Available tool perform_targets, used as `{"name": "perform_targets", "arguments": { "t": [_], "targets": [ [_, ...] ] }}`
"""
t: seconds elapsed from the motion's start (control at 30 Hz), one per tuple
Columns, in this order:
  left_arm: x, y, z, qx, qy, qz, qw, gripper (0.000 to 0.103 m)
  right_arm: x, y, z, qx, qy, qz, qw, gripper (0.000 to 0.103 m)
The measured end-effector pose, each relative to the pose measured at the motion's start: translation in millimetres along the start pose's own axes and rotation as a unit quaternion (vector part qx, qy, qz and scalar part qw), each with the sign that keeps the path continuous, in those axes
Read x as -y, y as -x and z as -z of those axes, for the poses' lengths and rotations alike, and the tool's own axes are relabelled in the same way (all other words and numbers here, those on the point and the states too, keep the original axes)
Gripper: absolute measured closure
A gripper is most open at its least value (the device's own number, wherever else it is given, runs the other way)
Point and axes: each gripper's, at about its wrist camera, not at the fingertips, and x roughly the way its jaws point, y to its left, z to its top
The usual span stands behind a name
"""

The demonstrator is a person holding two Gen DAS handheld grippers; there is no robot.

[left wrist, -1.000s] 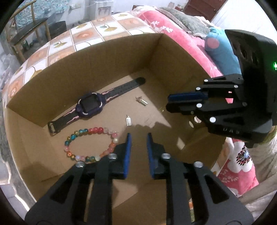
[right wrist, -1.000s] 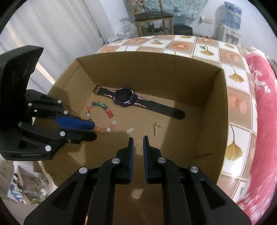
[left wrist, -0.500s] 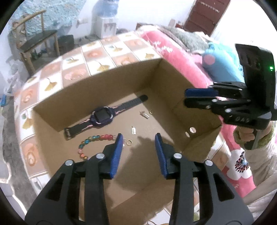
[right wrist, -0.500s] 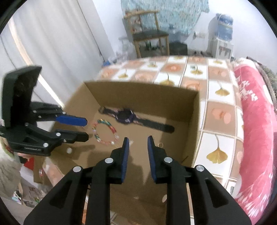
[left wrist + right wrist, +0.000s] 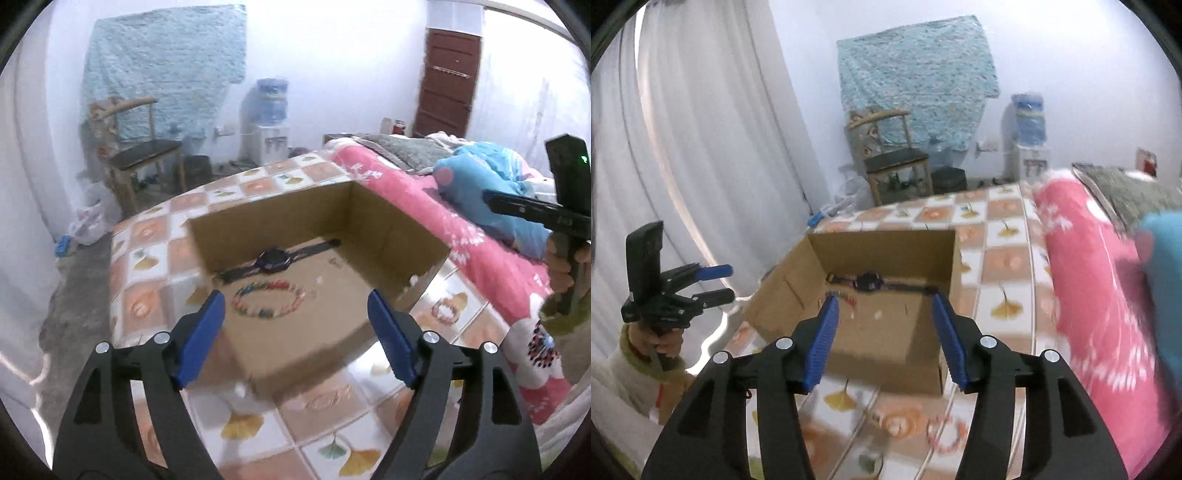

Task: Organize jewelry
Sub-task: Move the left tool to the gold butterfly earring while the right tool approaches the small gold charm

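Our jaws have just been opening, nothing between them: left gripper point(image 5: 295, 341) wide, right gripper point(image 5: 884, 341) parted; inside the cardboard box point(image 5: 388, 236) lie the watch point(image 5: 275, 258) and, nearer us, the bead bracelet point(image 5: 267, 298).

Both fisheye views are bright and evenly lit, with a cool, slightly washed-out cast on the white walls. Straight lines bow hard toward the rims, and black vignette fills every corner. In the right wrist view daylight glows through the white curtain point(image 5: 701, 147). Motion blur smears the tiled cloth point(image 5: 303, 402) and the pink bedding point(image 5: 1089, 295) (the edges worst of all). A soft shadow lies inside the cardboard box point(image 5: 388, 229).
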Motion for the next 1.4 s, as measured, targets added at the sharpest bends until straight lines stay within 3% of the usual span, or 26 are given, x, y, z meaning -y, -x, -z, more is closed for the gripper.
{"name": "perform_targets", "arguments": {
  "t": [0.1,0.2,0.3,0.43,0.6,0.83,1.13,1.3,1.4],
  "targets": [
    [-7,3,28,-0.009,0.035,0.002,0.9993,0.026,-3,5,31,-0.006,-0.011,0.016,1.000,0.051],
    [-10,2,62,-0.021,0.050,-0.025,0.9982,0.026,-9,-2,66,-0.025,-0.019,0.025,0.999,0.051],
    [-3,-5,86,-0.031,0.043,-0.061,0.9968,0.026,-13,-21,97,-0.058,-0.041,0.026,0.997,0.051],
    [9,-14,106,-0.030,0.040,-0.072,0.9961,0.026,-20,-55,127,-0.105,-0.076,0.009,0.991,0.051],
    [25,-31,119,-0.040,0.053,-0.042,0.9969,0.026,-40,-67,138,-0.113,-0.051,0.031,0.992,0.051],
    [58,-53,120,-0.039,-0.015,-0.049,0.9979,0.028,-45,-70,137,-0.111,-0.052,0.038,0.992,0.051],
    [73,-81,114,-0.065,-0.031,-0.030,0.9969,0.057,-38,-82,132,-0.111,-0.069,0.035,0.991,0.051],
    [66,-96,113,-0.093,-0.016,-0.027,0.9952,0.077,-32,-91,133,-0.113,-0.077,0.025,0.990,0.051],
    [63,-101,112,-0.108,-0.007,-0.016,0.9940,0.079,-28,-96,134,-0.115,-0.082,0.020,0.990,0.051]
  ]
}}
